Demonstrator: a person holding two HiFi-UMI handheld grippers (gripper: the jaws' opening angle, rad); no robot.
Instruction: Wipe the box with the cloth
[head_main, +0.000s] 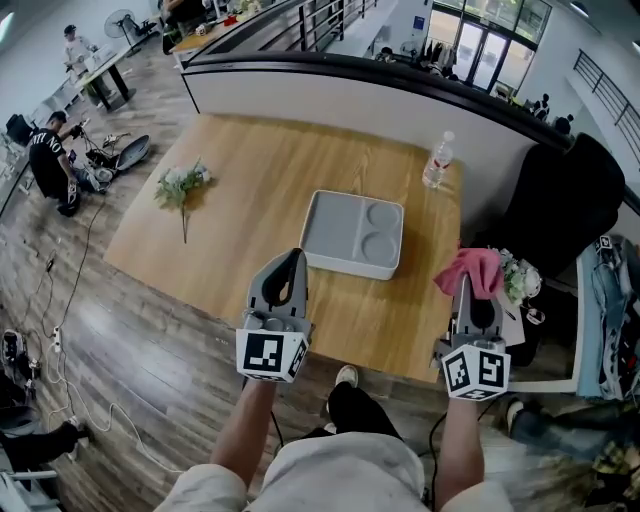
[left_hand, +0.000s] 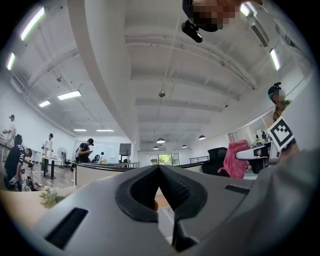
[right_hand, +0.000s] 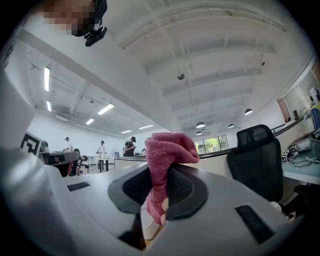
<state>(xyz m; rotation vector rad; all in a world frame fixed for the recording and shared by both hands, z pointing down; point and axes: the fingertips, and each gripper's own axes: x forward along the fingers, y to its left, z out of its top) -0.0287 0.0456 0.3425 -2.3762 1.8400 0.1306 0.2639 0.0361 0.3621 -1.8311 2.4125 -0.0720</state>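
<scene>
Pink cloth (head_main: 470, 268), grey box (head_main: 335, 225), pale wood-grain table (head_main: 260, 170), green-white flower sprig (head_main: 180, 185).

One table (head_main: 250, 160) carries one grey box (head_main: 352, 235), one clear bottle (head_main: 438, 160), one flower sprig (head_main: 180, 187); one pink cloth (head_main: 470, 270), right of frame.

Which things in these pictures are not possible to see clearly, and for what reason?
- Box: dirt, if any, is too small to see in the head view.
- Right gripper: the cloth covers the tips of its jaws in the head view.
- Bottle: the label is too small to read in the head view.
</scene>
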